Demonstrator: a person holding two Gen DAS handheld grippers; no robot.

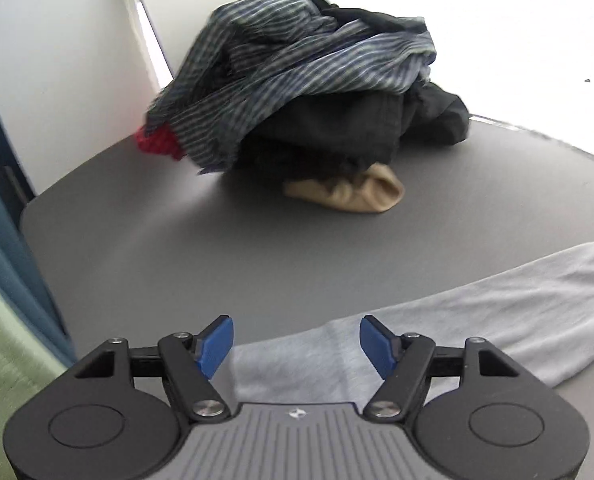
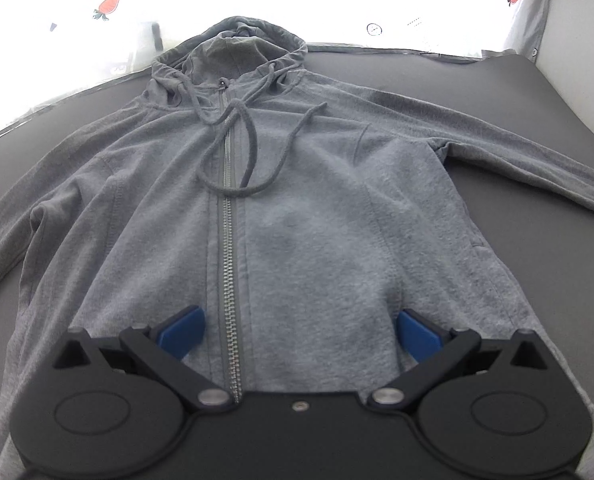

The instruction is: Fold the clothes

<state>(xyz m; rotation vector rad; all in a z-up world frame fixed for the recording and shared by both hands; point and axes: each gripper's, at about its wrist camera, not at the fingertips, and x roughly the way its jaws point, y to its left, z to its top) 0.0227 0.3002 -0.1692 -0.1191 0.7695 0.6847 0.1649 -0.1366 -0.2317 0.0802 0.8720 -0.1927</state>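
Observation:
A grey zip-up hoodie lies flat and face up on the dark grey table, hood at the far end, both sleeves spread outward. My right gripper hovers open over its lower front, blue pads either side of the zipper, nothing between them. In the left wrist view one light grey sleeve of the hoodie runs in from the right, and my left gripper stands open just above its cuff end, holding nothing.
A heap of clothes sits at the table's far left: a striped blue shirt on top, dark garments under it, a red piece and a tan piece poking out. A white wall borders the table there. Teal fabric hangs at the left edge.

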